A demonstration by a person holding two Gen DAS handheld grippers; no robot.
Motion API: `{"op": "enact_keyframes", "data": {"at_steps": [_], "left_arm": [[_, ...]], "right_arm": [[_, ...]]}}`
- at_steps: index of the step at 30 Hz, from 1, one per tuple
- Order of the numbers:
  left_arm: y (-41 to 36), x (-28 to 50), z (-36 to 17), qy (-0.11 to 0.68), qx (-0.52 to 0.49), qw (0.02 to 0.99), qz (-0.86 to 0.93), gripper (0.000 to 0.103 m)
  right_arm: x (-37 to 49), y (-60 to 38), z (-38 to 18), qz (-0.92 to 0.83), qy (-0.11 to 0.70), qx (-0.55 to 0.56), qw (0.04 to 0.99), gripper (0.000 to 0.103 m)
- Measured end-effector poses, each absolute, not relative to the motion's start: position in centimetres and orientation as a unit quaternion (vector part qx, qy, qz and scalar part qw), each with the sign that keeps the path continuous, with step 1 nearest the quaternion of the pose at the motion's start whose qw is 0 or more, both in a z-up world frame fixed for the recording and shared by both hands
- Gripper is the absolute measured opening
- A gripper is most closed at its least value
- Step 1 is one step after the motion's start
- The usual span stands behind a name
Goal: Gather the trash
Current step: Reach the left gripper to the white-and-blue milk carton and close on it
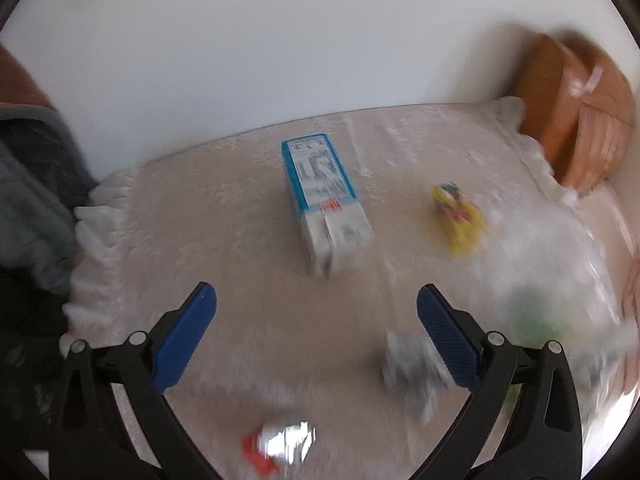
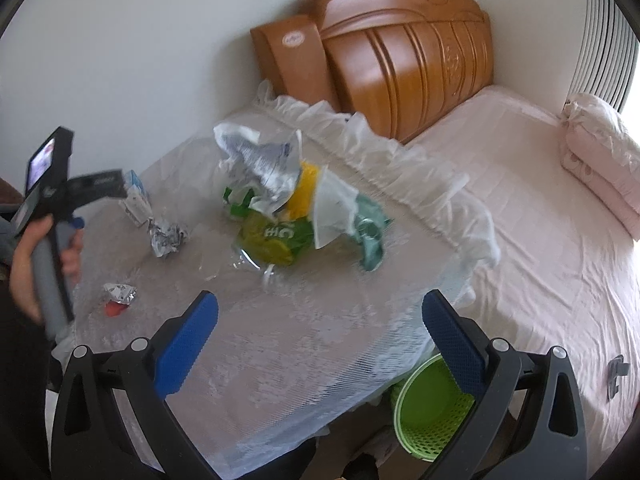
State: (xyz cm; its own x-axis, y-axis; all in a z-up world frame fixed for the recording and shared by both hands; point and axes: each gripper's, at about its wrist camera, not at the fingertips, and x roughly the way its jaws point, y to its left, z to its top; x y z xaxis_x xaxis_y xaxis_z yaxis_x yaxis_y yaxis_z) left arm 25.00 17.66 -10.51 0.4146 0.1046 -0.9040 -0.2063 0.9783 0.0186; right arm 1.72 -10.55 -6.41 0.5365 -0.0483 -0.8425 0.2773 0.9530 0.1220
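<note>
On the lace-covered desk (image 2: 280, 340) lie one blue-and-white carton (image 1: 324, 200), one crumpled grey wrapper (image 2: 168, 236), one small foil-and-red scrap (image 2: 118, 298) and one clear bag of wrappers (image 2: 288, 208) at frame centre. One green basket (image 2: 432, 412) stands at lower right, below the desk edge. The left gripper (image 1: 316, 334) and the right gripper (image 2: 320, 336) are both spread wide, holding nothing.

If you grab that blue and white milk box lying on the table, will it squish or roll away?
The carton probably won't roll: it has flat sides and lies on one. It looks like thin cardboard, so it might dent if squeezed hard. The lacy tablecloth should keep it from sliding much. Whether it's empty, I can't tell.
</note>
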Motion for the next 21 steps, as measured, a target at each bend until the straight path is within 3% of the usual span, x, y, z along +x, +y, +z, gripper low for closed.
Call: {"op": "enact_keyframes", "data": {"at_steps": [7, 16, 19, 21], "left_arm": [[19.0, 31.2, -15.4, 0.561, -0.046, 0.819, 0.113, 0.097], [19.6, 32.7, -17.6, 0.570, -0.074, 0.810, 0.115, 0.096], [19.6, 32.8, -17.7, 0.566, -0.072, 0.813, 0.119, 0.085], [19.5, 32.6, -17.3, 0.562, -0.073, 0.815, 0.120, 0.072]], "right_arm": [[3.9, -8.9, -8.3, -0.107, 0.494, 0.120, 0.854, 0.101], [4.9, -7.7, -9.5, -0.106, 0.505, 0.116, 0.848, 0.101], [4.9, -7.4, -9.5, -0.103, 0.504, 0.112, 0.850, 0.101], [4.9, -7.3, -9.4, -0.102, 0.504, 0.109, 0.851, 0.101]]}}
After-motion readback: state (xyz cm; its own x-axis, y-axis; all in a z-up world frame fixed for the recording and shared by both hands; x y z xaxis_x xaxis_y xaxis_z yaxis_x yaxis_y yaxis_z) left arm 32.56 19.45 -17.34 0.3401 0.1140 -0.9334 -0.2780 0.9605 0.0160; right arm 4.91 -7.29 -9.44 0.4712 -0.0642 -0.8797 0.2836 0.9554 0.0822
